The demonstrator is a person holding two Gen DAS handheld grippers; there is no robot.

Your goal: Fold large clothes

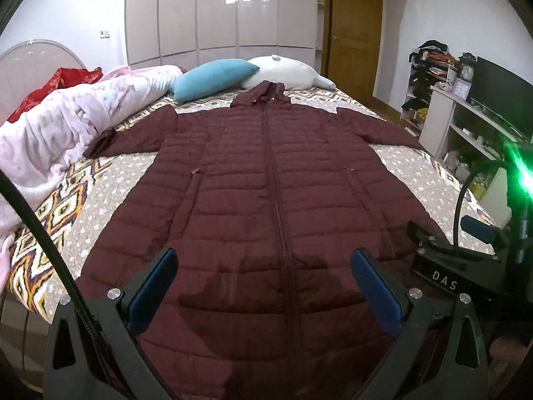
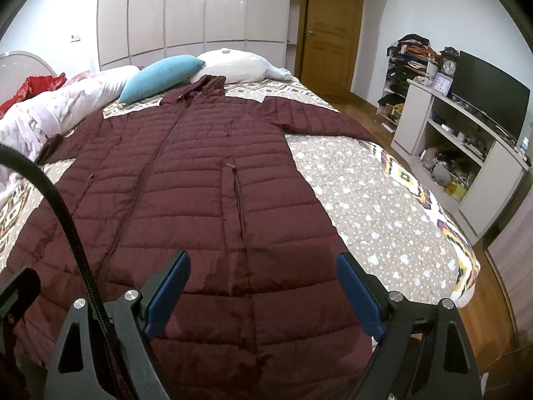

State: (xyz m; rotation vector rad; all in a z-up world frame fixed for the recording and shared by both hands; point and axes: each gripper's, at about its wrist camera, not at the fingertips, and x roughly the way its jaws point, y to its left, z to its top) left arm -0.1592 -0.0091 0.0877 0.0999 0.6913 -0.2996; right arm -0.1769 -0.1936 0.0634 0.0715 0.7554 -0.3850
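Observation:
A long maroon quilted coat lies flat and zipped on the bed, hood at the far end, sleeves spread to both sides. It also shows in the right wrist view. My left gripper is open and empty, hovering above the coat's hem near the zipper. My right gripper is open and empty above the hem's right part. The right gripper also shows at the right edge of the left wrist view. The hem's near edge is hidden behind the gripper bodies.
The bed has a patterned cover. A pink duvet is bunched along its left side. A blue pillow and a white pillow lie at the far end. A shelf unit with a TV stands to the right.

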